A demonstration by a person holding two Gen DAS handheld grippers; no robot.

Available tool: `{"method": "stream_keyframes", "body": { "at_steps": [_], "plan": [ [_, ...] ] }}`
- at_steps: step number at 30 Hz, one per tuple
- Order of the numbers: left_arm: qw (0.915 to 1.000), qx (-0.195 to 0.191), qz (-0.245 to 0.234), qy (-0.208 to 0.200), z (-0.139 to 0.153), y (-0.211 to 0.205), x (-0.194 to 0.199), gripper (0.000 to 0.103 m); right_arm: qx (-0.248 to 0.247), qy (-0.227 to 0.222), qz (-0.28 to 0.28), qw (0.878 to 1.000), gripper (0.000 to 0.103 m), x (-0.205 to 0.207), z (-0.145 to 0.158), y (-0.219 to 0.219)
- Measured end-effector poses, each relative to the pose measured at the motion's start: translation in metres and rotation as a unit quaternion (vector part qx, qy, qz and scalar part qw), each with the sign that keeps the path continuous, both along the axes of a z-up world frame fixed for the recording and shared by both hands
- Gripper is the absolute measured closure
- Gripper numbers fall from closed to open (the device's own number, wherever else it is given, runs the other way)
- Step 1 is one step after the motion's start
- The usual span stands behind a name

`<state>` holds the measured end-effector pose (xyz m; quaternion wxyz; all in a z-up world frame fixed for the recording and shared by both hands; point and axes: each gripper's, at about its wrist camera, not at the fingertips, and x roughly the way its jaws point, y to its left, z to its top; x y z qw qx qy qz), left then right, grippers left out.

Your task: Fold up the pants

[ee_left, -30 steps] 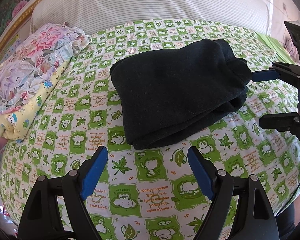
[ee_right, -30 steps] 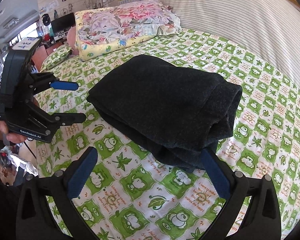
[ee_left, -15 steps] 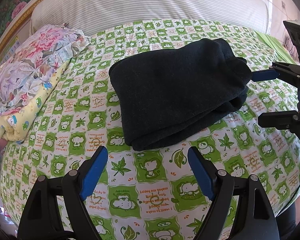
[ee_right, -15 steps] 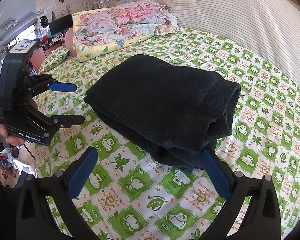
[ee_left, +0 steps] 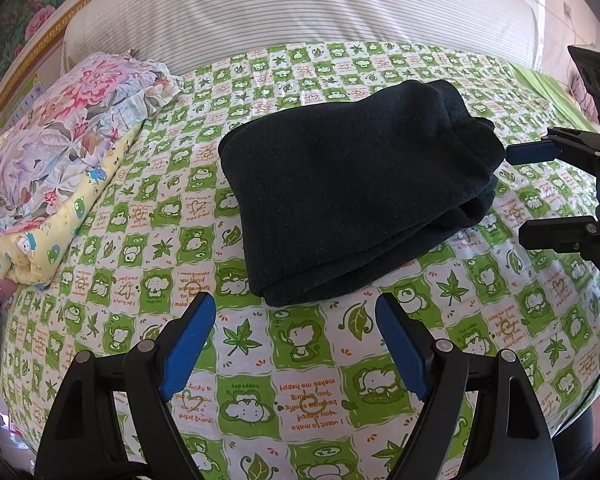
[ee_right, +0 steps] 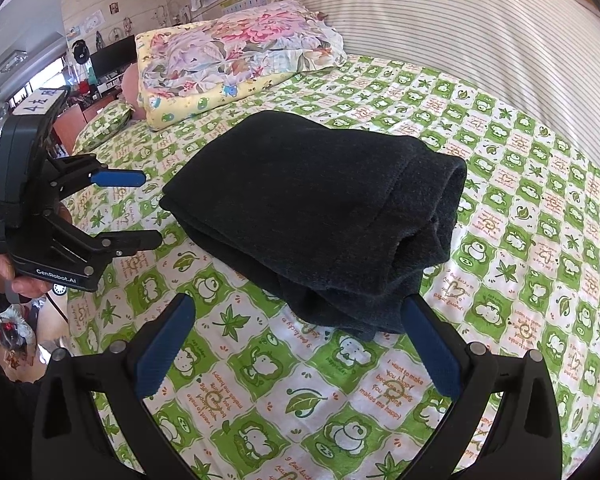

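The pants [ee_left: 352, 196] in front of me are dark, almost black, of a thick soft cloth. They are folded into a compact bundle of several layers and lie flat on the bed. One long folded edge is smooth and faces my left side. At the other end, near my right side, the rounded layers stack up thicker [ee_right: 428, 240].

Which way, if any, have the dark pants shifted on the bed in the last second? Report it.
No. The dark pants keep their near corner just beyond the same maple-leaf square of the bedsheet.
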<state>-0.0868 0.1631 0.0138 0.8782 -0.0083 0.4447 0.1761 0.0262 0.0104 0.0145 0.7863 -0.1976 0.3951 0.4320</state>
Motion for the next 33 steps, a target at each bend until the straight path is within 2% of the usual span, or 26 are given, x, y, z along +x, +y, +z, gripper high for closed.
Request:
{"method": "stream_keyframes", "body": {
  "at_steps": [33],
  "plan": [
    [1.0,0.001,0.003,-0.001,-0.0014,0.0003,0.005,0.02,0.004,-0.009,-0.011,1.0,0.0,0.0009,0.002,-0.0014]
  ]
}}
